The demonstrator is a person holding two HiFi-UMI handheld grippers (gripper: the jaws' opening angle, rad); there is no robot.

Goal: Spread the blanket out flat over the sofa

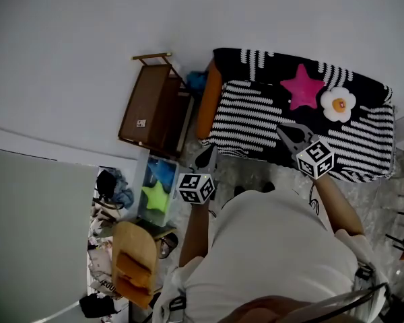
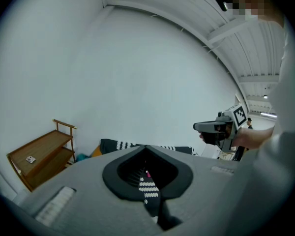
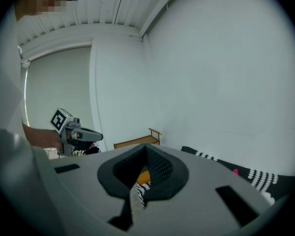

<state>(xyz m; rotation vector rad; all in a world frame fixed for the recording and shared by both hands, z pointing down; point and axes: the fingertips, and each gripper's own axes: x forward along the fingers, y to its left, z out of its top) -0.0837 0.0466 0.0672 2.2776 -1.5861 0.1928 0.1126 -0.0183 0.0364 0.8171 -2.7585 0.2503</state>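
Lying flat over sofa, blanket, left gripper and right gripper closed, empty, near its front edge.

Even soft daylight, dark fisheye vignette corners, blurred foreground

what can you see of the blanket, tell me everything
The blanket looks knitted, black with white stripes, and bears a pink star and a white flower with an orange centre. It lies spread over the sofa, covering back, seat and front; only the sofa's orange arm shows at one end. The right gripper is over its front part; whether it touches can't be told.
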